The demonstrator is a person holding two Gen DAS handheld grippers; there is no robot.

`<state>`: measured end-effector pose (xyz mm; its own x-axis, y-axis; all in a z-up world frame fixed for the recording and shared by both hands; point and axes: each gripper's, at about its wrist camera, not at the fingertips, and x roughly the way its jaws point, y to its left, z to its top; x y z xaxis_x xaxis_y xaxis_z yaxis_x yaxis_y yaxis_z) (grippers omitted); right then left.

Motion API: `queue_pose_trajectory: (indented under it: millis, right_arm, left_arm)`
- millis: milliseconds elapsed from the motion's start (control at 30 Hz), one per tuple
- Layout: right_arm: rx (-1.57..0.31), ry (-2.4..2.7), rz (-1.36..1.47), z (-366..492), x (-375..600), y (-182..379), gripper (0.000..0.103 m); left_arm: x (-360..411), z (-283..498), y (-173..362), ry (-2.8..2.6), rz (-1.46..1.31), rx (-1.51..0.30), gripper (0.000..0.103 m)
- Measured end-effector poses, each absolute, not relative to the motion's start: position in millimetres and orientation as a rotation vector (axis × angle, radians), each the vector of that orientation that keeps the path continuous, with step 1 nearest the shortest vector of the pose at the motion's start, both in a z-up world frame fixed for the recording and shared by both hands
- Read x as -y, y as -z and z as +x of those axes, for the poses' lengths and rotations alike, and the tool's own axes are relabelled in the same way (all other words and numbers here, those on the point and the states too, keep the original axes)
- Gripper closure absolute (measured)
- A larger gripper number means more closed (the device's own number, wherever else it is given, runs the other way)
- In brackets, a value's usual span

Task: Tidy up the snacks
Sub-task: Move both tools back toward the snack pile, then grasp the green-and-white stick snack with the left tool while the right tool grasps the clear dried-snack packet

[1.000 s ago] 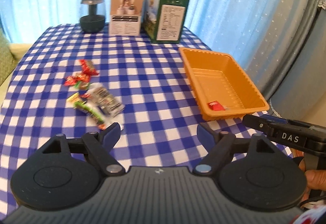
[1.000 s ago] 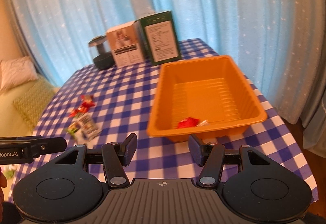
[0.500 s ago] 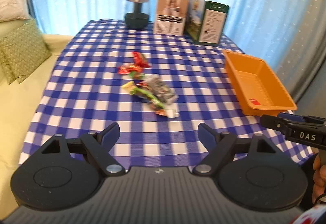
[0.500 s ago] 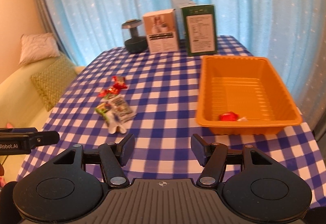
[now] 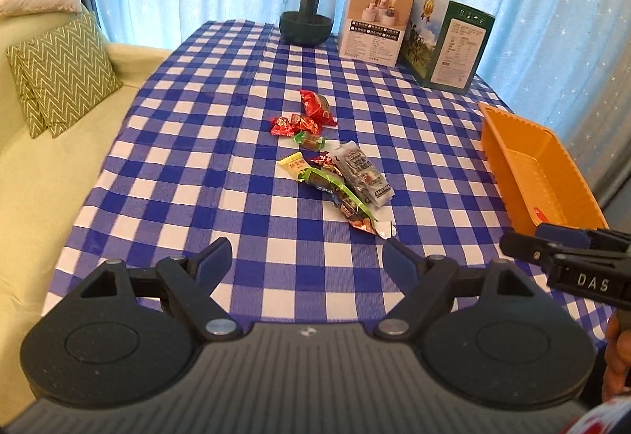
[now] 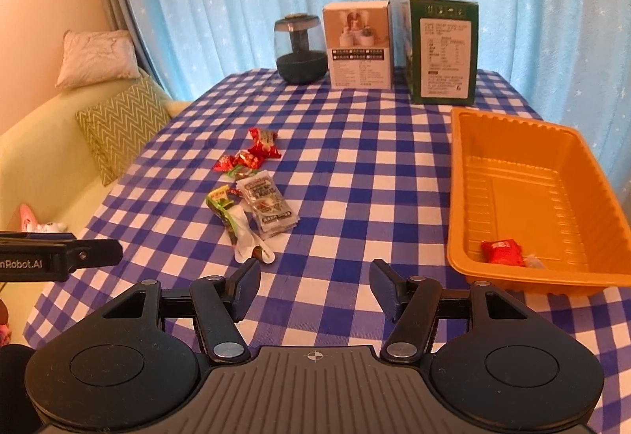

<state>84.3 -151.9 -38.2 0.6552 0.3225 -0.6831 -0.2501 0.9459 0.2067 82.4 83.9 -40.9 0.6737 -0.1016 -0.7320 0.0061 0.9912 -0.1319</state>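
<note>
Both views have swung left since a second ago, centring the loose heap of foil-wrapped snacks [image 5: 331, 173] mid-table; left gripper [image 5: 307, 256] and right gripper [image 6: 314, 286] gape empty, so next pinch one wrapper cleanly for the orange plastic tray [image 6: 552, 173].

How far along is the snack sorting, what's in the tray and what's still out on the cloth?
Done: one red snack lies in the orange tray. In hand: nothing; the left gripper and right gripper are both open and empty over the near table edge. Left: the whole snack pile mid-table, red candies, green sweets and a grey packet.
</note>
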Motion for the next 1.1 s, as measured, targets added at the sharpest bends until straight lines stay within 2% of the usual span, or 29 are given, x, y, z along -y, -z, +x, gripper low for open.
queue_pose_trajectory:
  millis: [233,400,600,833,1100]
  right_arm:
    - [-0.824,-0.312,0.100,105,152,60,0.042]
    - [-0.843,-0.300,0.103,122,152,73,0.042]
    - [-0.849,-0.290,0.113,137,154,83,0.042]
    - [-0.852,-0.291,0.115,149,153,91,0.042]
    - [-0.856,-0.299,0.097,160,147,98,0.042]
  left_arm:
    - [-75,121,68,0.068,-0.175,-0.877,0.028]
    - [-65,150,89,0.068,-0.224,-0.906,0.048]
    - [-61,176,109,0.084,-0.321,-0.910,0.062]
    - [-56,193,126,0.083,-0.347,-0.921,0.074]
    - [-49,200,129,0.114,-0.280,-0.929,0.075]
